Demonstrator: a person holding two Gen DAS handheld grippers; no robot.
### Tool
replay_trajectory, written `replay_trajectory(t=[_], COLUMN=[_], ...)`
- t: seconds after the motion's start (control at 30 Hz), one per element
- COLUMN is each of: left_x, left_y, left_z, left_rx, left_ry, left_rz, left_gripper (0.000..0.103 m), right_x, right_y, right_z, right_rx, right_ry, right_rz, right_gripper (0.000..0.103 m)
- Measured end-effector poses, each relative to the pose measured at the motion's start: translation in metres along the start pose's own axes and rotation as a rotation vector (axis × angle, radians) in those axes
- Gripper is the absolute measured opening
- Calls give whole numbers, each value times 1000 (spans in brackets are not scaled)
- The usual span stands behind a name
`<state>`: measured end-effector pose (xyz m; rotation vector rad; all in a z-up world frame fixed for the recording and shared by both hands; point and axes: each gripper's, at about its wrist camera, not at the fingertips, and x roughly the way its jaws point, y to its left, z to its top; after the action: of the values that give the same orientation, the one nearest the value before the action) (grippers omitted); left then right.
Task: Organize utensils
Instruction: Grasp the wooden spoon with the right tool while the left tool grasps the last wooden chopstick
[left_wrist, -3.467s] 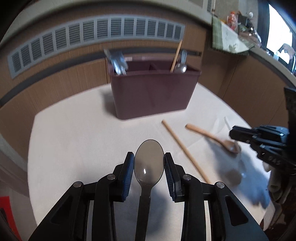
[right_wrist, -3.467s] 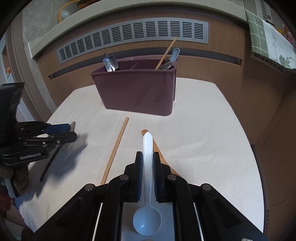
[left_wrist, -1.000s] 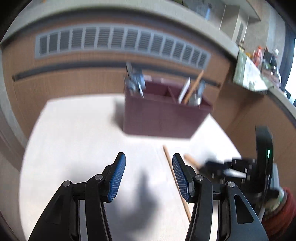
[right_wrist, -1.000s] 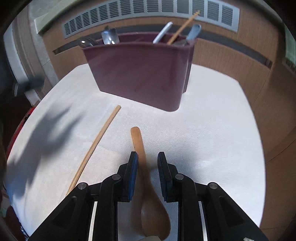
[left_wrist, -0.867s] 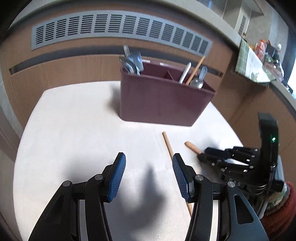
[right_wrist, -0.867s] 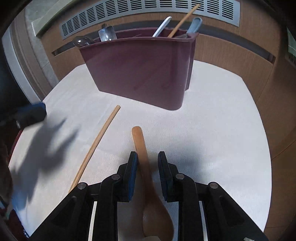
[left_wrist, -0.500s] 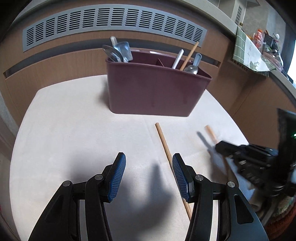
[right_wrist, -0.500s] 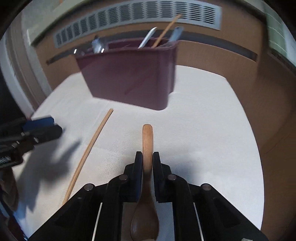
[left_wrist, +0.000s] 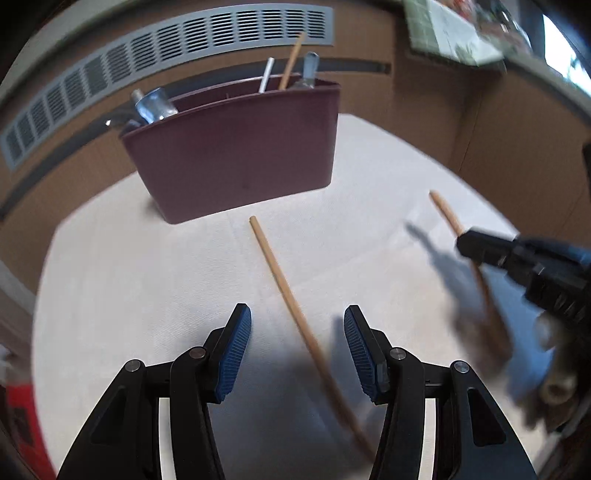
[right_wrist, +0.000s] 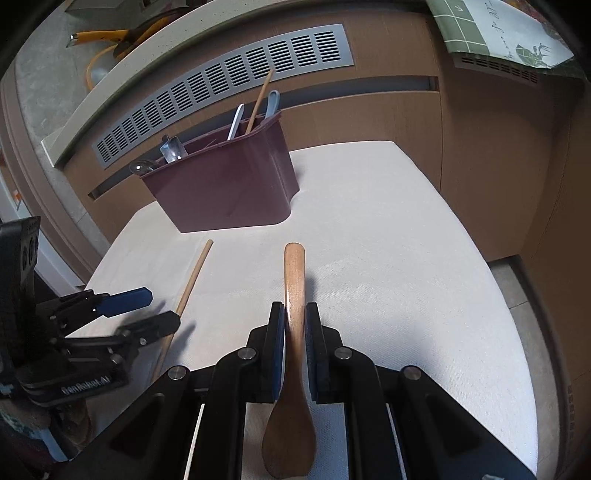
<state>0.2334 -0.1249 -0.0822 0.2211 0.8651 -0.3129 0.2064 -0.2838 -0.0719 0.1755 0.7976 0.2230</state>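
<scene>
A maroon utensil caddy (left_wrist: 236, 151) (right_wrist: 229, 188) stands at the back of the white table and holds metal spoons, a pale spoon and a wooden chopstick. My right gripper (right_wrist: 295, 317) is shut on a wooden spoon (right_wrist: 293, 280), lifted above the table, handle pointing forward; it also shows blurred in the left wrist view (left_wrist: 476, 266). My left gripper (left_wrist: 297, 325) is open and empty, its jaws on either side of a wooden chopstick (left_wrist: 284, 284) (right_wrist: 192, 277) that lies on the table.
The table (right_wrist: 406, 258) has a white cloth and drops off at the right and near edges. A wooden wall with a grey vent grille (right_wrist: 221, 88) runs behind the caddy. A green-checked cloth (right_wrist: 498, 29) hangs at the upper right.
My right gripper closed on the wooden spoon and lifted it off the table. My left gripper, earlier holding a metal spoon, is now empty and has moved over the chopstick.
</scene>
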Motion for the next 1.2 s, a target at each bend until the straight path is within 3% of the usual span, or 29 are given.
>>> replay_trajectory(t=[0.43, 0.5, 0.6, 0.83, 1.2], left_x=[4, 5, 10, 16, 17], left_y=[65, 74, 84, 75, 54], left_z=[-12, -12, -9, 4, 19], left_rx=[-4, -30, -77, -32, 67], left_ry=[52, 67, 101, 104, 114], left_rz=[156, 105, -33, -130, -138], left_gripper=[53, 53, 48, 33, 18], right_x=[-15, -17, -16, -11, -3], right_y=[7, 10, 14, 12, 10], right_z=[3, 3, 2, -2, -5], right_rx=[-7, -13, -18, -14, -3], right_ry=[-12, -17, -15, 6, 23], right_rz=[-30, -25, -23, -27, -25], right_gripper=[10, 10, 10, 10, 10])
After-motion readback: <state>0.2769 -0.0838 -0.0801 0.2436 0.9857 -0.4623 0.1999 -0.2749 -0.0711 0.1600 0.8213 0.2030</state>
